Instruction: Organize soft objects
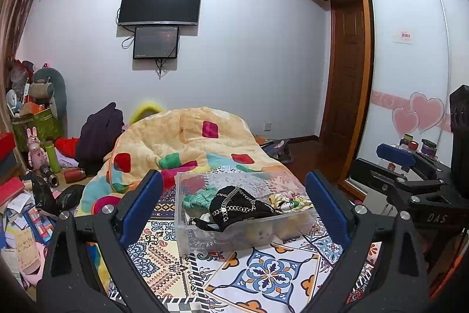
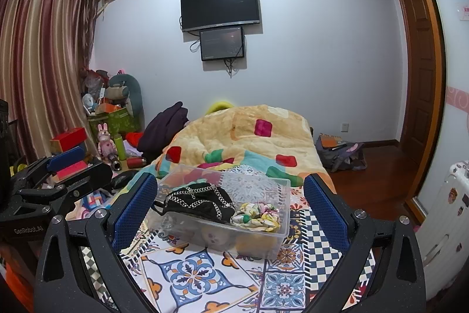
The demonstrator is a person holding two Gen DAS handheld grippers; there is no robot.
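- Two grippers, both spread wide and holding nothing: left gripper (image 1: 233, 207) and right gripper (image 2: 230, 210) hover above the near end of the bed (image 2: 205, 269), each framing the clear plastic box (image 1: 187, 231).
- Box sits on the patterned sheet, near the middle of the bed, with the orange blanket (image 1: 176, 137) bunched up just behind it on the far side.
- Soft things already in the box: black chain-trimmed bag (image 1: 237, 204) on top, floral scrunchie (image 2: 256, 214) at its right, green knit piece (image 1: 198, 197) at the left, plush toys (image 1: 263, 232) underneath against the near wall.
- No loose soft item visible on the sheet near the box, so the sort looks mostly done; can't rule out more items out of frame.
- Risks, as I judge them:
  - Bag is piled above the rim; a nudge could tip it out over the near wall.
  - Bag strap hangs over the near-left wall and could snag a finger.
  - Box is light and the mattress is soft; a one-sided push may skid or tilt it.
  - Grippers are close side by side; reaching in together risks a clash.
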